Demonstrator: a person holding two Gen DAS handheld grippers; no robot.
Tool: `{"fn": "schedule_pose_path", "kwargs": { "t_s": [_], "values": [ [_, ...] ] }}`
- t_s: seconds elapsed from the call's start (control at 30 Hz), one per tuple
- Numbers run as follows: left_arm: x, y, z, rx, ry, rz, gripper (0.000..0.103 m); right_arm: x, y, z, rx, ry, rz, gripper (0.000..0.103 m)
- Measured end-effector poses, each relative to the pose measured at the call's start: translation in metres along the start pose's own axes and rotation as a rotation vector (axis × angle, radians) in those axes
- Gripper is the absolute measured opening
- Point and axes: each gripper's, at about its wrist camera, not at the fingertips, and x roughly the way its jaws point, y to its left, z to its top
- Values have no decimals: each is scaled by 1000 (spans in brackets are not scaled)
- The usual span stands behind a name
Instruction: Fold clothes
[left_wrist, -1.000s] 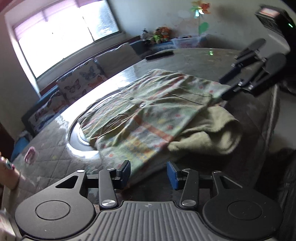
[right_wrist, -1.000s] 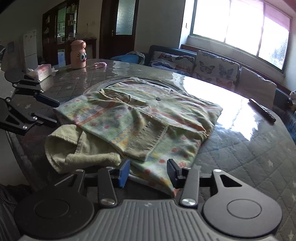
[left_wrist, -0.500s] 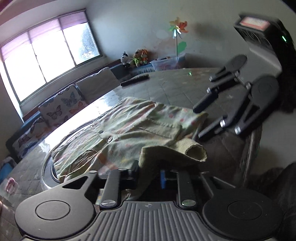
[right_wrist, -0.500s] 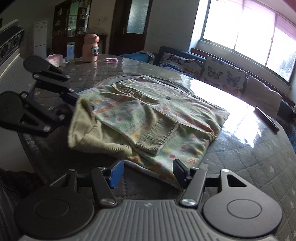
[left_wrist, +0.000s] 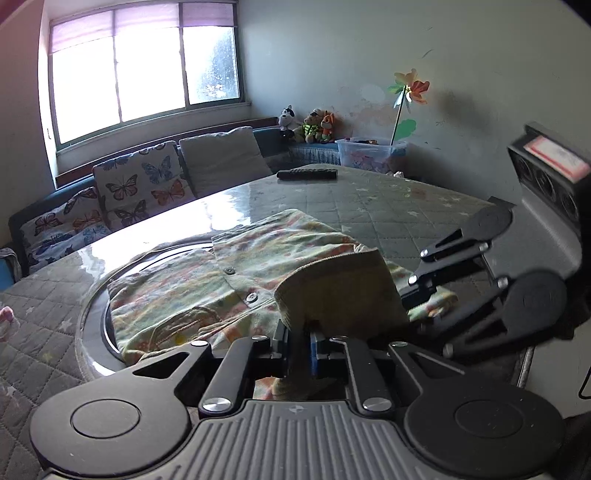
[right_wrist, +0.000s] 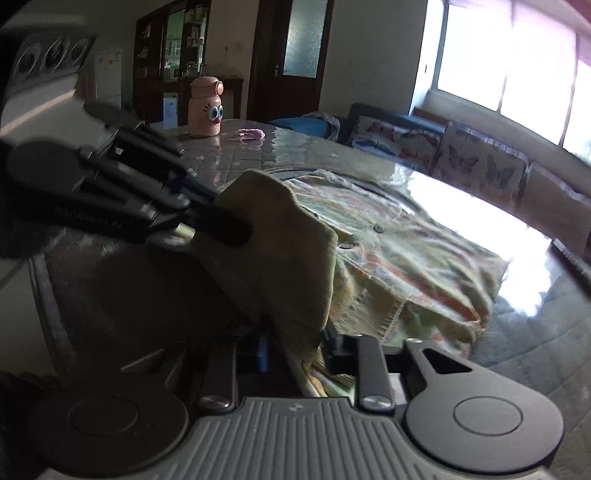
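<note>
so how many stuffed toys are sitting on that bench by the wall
3, side by side on the bench end: a black-and-white one, a middle one and an orange one. Others may be hidden.

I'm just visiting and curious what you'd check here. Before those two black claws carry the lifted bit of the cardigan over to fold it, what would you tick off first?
1. Left gripper shut on the cardigan: ok, cloth runs between its closed fingers.
2. Right gripper shut on the same hem: ok, cloth sits between its fingers.
3. Hem lifted off the table: ok, the plain inner side stands up between the grippers.
4. Rest of the cardigan lying flat: ok, the buttoned front is spread out.
5. Landing area free: ok, the remote and pink bottle sit well away.
6. Both layers of cloth held: cannot tell, the fingers hide it.
</note>
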Motion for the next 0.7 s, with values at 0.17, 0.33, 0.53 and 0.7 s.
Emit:
{"fn": "schedule_pose_path", "kwargs": {
  "t_s": [0.17, 0.33, 0.53, 0.7],
  "values": [
    [-21, 2, -16, 54, 2, 58, 40, -4, -14, 14, 67, -28, 22, 16],
    [-26, -2, -35, 166, 40, 155, 46, -5, -23, 25, 79, -65, 5, 14],
    [-16, 5, -45, 248, 54, 231, 39, -3, -26, 27, 85, -67, -7, 14],
    [-12, 9, -47, 285, 52, 245, 13, -6, -24, 26, 95, -85, -15, 11]
  ]
}}
